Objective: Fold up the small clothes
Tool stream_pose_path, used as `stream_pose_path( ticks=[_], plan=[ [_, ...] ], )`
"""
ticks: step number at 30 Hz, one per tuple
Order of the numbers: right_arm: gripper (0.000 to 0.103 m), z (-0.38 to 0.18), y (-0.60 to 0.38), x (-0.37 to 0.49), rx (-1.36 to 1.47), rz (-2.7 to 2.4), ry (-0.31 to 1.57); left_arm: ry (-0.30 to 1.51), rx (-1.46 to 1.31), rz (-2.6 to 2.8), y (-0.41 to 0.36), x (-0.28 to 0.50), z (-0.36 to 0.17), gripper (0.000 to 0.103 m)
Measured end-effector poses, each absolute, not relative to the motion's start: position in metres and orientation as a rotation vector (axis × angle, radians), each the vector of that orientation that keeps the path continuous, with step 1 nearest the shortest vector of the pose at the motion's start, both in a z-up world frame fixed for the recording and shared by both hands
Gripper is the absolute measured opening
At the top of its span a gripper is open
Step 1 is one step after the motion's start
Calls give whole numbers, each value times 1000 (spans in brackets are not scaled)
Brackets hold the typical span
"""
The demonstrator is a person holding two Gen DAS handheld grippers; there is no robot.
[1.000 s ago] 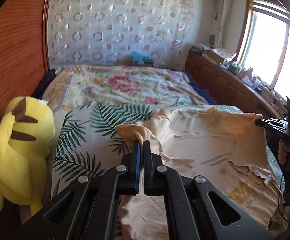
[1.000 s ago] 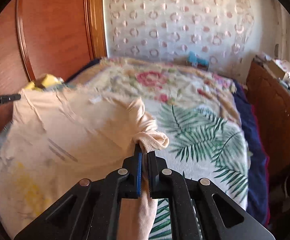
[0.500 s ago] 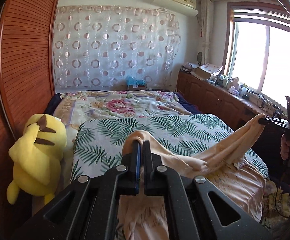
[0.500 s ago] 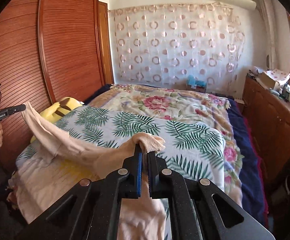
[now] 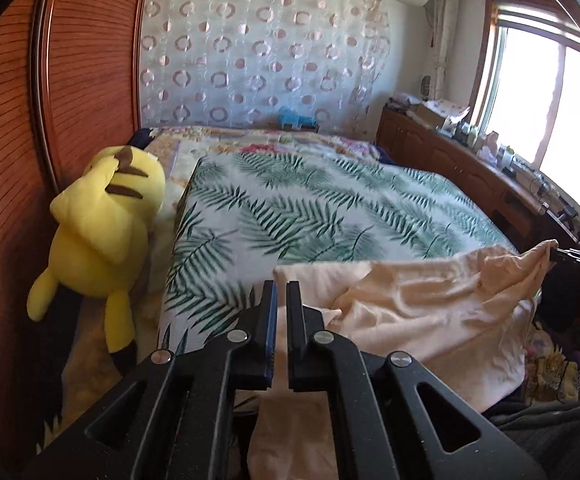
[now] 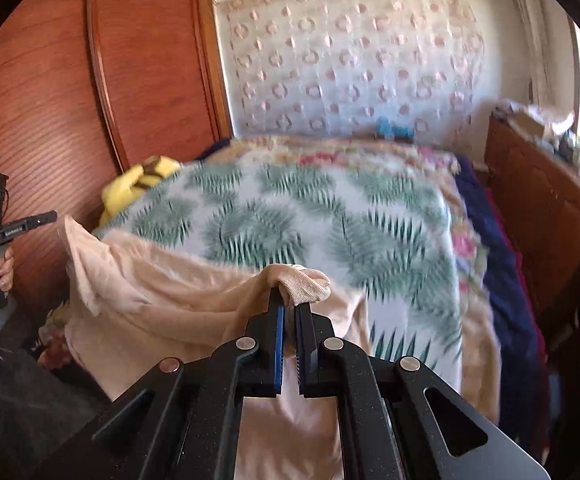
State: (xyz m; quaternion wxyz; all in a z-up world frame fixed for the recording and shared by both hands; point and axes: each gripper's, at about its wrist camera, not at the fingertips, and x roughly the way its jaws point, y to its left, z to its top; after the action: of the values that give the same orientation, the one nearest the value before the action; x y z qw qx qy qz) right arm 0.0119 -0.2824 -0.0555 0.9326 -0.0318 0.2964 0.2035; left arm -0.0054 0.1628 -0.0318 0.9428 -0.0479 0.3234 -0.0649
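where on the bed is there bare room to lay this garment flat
The palm-leaf sheet lies bare from the garment up to the floral quilt, between the yellow plush toy and the wooden cabinet. That is the free patch. The near bed edge is crowded: the garment bunches there, pinched by the left gripper and right gripper.

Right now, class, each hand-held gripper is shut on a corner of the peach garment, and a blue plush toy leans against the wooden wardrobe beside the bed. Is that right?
Not quite. The plush toy is yellow, not blue, as the left wrist view shows. The rest holds: the left hand-held gripper and the right hand-held gripper are each shut on the peach garment, and the toy leans against the wooden wardrobe beside the bed.
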Motion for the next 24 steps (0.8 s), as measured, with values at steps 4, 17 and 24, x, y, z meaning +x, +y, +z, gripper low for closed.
stream_pose_path(
  ticks=[4, 17, 24],
  plan=[
    [5, -73, -281, 20, -89, 395, 676, 678, -91, -142, 161, -3, -41, 4],
    [6, -73, -266, 20, -201, 360, 726, 754, -49, -194, 141, 41, -55, 71],
    [32, -43, -270, 22, -250, 384, 724, 797, -67, -158, 156, 67, -68, 71]
  ],
)
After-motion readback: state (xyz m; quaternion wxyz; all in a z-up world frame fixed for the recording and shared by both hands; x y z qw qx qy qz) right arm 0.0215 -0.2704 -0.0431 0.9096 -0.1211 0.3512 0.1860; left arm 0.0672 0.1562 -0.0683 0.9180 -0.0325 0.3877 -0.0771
